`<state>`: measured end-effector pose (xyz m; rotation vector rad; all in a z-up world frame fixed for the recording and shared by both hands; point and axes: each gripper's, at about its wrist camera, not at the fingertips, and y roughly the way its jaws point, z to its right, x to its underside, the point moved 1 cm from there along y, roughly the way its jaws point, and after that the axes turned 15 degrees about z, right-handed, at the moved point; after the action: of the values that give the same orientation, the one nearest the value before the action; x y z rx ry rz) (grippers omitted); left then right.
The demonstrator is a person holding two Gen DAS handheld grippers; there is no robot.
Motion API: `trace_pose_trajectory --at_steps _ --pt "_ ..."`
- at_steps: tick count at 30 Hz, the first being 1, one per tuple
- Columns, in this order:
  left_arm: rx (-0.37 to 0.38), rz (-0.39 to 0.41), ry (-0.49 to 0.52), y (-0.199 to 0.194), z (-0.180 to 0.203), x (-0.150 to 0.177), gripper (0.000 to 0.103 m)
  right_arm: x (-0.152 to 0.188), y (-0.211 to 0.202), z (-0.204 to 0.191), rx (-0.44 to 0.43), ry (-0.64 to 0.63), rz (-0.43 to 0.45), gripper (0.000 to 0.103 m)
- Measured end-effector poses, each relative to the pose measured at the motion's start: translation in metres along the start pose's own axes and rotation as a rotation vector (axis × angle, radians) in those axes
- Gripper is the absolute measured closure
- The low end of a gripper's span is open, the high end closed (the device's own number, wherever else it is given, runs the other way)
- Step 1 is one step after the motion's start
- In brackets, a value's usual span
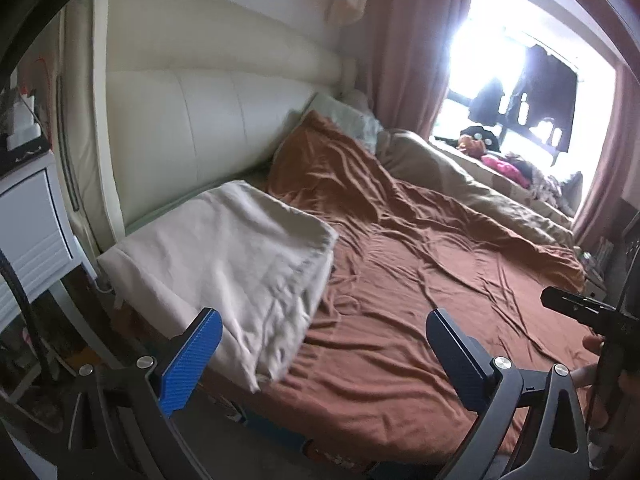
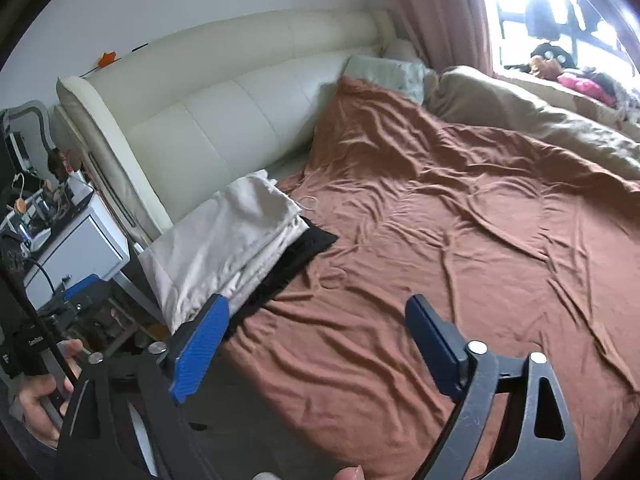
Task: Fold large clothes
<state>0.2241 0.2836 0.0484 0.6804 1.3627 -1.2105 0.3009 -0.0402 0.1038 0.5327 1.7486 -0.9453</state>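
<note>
The folded cream garment lies on the bed, at the corner nearest the cream padded headboard and the white nightstand. In the right wrist view the same garment sits on top of a black folded piece, whose edge sticks out toward the middle of the bed; how many layers are stacked there is hard to say through the blur. The rest of the bed is covered by a wrinkled rust-brown sheet, with a pale green pillow against the headboard and a beige duvet bunched on the bed's far side by the window.

The left claw is released, its blue pads spread wide with nothing between them, hovering over the bed's near edge just beside the garment. The right claw is likewise released and empty, over the sheet near the garment. A hand grips the left tool's handle off the bed's corner.
</note>
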Motion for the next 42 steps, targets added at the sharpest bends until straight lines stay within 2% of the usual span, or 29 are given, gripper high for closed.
trace_pose_trajectory --at_steps 7,9,20,27,30,34,42 --pt "0.076 0.044 0.039 -0.04 0.028 0.022 0.001 0.037 -0.075 -0.013 0.083 -0.028 0.052 0.007" --pt "0.093 0.054 0.051 -0.052 0.037 0.03 0.001 0.048 -0.096 -0.015 0.091 -0.018 0.071 0.0" --pt "0.189 0.137 0.07 -0.14 0.076 0.071 0.001 0.106 -0.204 -0.026 0.181 -0.006 0.179 0.0" --pt "0.22 0.167 0.121 -0.195 0.1 0.102 0.001 0.147 -0.258 -0.031 0.219 0.005 0.227 0.0" --pt "0.23 0.175 0.14 -0.217 0.108 0.115 0.001 0.163 -0.275 -0.032 0.269 0.005 0.224 0.0" --pt "0.247 0.179 0.143 -0.237 0.115 0.129 0.001 0.179 -0.301 -0.038 0.315 -0.002 0.262 0.0" --pt "0.273 0.189 0.168 -0.268 0.136 0.144 0.0 0.204 -0.328 -0.062 0.327 -0.016 0.303 0.0"
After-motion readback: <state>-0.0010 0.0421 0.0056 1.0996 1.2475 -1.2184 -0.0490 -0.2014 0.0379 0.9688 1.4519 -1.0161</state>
